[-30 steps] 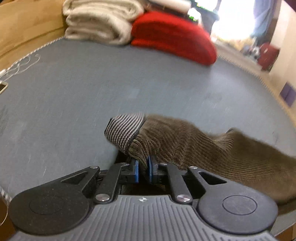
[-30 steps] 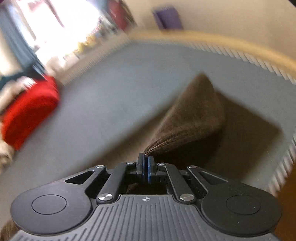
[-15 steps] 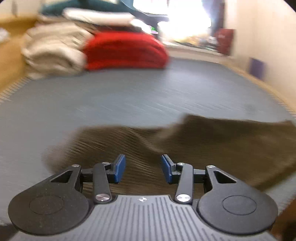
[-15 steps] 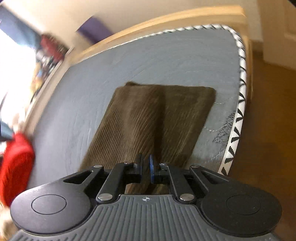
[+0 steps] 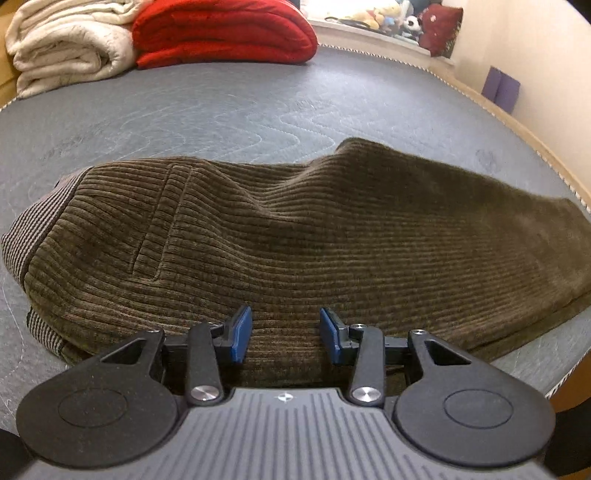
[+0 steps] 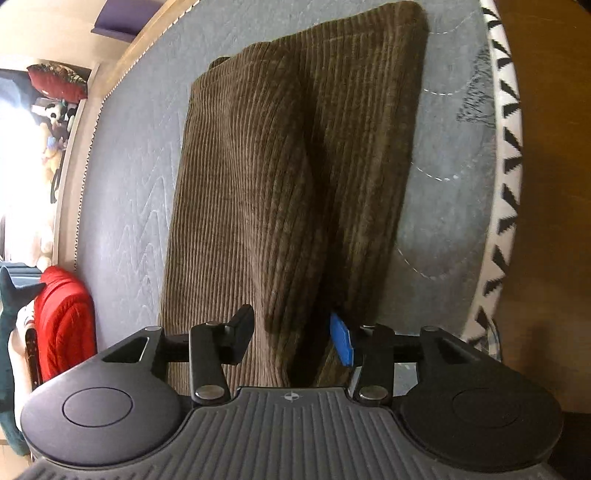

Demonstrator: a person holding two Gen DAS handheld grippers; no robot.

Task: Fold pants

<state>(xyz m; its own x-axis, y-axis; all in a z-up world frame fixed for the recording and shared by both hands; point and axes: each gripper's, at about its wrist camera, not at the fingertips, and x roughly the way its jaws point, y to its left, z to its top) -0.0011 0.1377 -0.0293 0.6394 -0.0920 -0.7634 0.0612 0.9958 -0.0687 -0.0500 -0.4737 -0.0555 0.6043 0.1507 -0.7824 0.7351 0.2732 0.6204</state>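
I hold one gripper in each hand, and both are over the pants (image 5: 295, 236), which lie on the grey mattress (image 5: 258, 107). My left gripper (image 5: 286, 338) stands about half open, and its blue pads (image 5: 240, 336) have only corduroy under them and nothing pressed between them. My right gripper (image 6: 291, 338) has just been opening; a raised ridge of the cloth stands between its jaws, but the pads do not press on it, so I judge that it holds nothing now. Seen from the left gripper, the pants spread across in front of me, with the striped waistband (image 5: 33, 229) far to the left and the legs going away to the right. Seen from the right gripper, the pants (image 6: 295, 166) run straight ahead from the jaws, with the mattress border (image 6: 506, 184) close to the right of them. I judge that the first fold is done: one leg seems to lie on the other, so the pants are now one long narrow strip. It is not neat yet, because a bump rises in the middle and a long crease runs down the strip. What is left, as I see it, is to smooth these and then to fold the strip across its length one or two times. Far ahead of the left gripper lie a red blanket (image 5: 221, 31) and a cream one (image 5: 70, 40), well apart from the pants.
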